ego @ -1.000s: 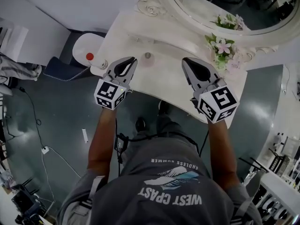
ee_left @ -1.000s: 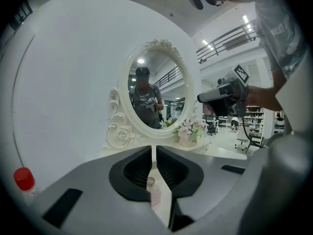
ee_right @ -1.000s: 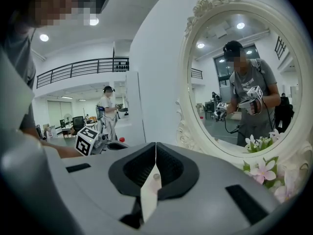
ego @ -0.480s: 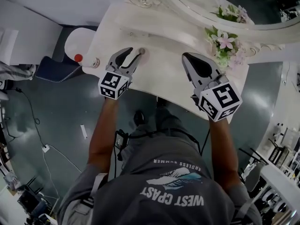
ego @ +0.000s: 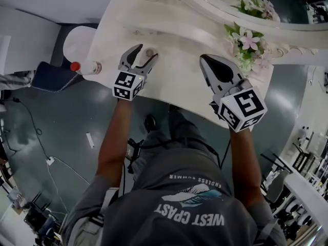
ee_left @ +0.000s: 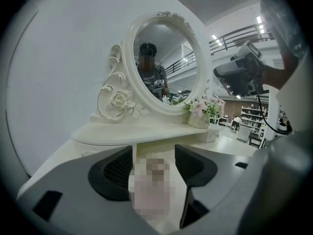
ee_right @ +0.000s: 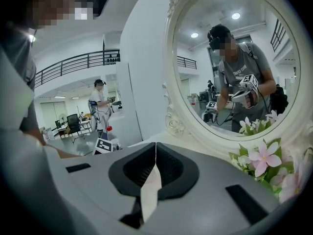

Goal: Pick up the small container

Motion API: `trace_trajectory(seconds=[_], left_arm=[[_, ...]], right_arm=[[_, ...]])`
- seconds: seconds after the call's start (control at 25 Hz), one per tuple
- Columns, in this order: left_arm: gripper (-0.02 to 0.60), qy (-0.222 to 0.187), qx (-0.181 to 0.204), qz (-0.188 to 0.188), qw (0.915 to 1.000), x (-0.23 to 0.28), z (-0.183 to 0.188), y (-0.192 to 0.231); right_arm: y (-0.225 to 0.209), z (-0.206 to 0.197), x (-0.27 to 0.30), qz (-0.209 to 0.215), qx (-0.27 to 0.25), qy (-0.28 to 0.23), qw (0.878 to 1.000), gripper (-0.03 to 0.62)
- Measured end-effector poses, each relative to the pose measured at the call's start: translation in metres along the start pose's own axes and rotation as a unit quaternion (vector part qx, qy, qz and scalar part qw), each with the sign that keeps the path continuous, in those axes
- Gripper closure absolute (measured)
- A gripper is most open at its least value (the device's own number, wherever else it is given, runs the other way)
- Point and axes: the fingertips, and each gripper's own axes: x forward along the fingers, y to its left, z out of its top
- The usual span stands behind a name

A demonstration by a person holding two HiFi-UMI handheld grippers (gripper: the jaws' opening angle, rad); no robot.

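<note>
The small container [ego: 150, 51], a low round pale jar, stands on the white dressing table [ego: 179, 83]. My left gripper [ego: 146, 54] is at it. Its jaws have just been opening and now stand wide, one on each side of the jar, with no pad pressing on it. In the left gripper view the gap between the left gripper's [ee_left: 154, 155] jaws is covered by a mosaic patch, so the jar is hidden there. My right gripper [ego: 205, 60] hovers over the table to the right, shut and empty. The right gripper view shows its pads [ee_right: 155, 148] closed together.
An oval mirror in an ornate white frame [ego: 215, 6] stands at the back of the table. A pot of pink flowers [ego: 248, 42] sits at the back right. A bottle with a red cap [ego: 86, 67] stands at the table's left edge. Cables lie on the floor [ego: 48, 163].
My left gripper went from shut to wide open and moved down and forward until its jaws came round the jar. The right gripper dropped a little and stayed shut.
</note>
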Motion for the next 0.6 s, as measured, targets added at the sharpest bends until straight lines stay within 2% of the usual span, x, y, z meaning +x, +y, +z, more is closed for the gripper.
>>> trace_trajectory(seconds=[0.24,0.4,0.52,0.6], left_arm=[[0.306,0.008,-0.006,0.009,0.9999,0.021,-0.019,0.005],[0.315,0.012,0.012,0.023,0.9996,0.03,-0.026,0.007],[0.364,0.008,0.037,0.029,0.9989,0.033,-0.027,0.004],[0.431,0.007,0.061,0.032,0.9976,0.034,-0.026,-0.001]], right_arm=[[-0.013,-0.007,0.007,-0.006,0.007,0.009,1.0,0.568],[-0.018,-0.011,0.012,-0.01,0.011,0.014,1.0,0.568],[-0.02,-0.013,0.013,-0.012,0.013,0.016,1.0,0.568],[-0.02,-0.013,0.014,-0.013,0.014,0.016,1.0,0.568]])
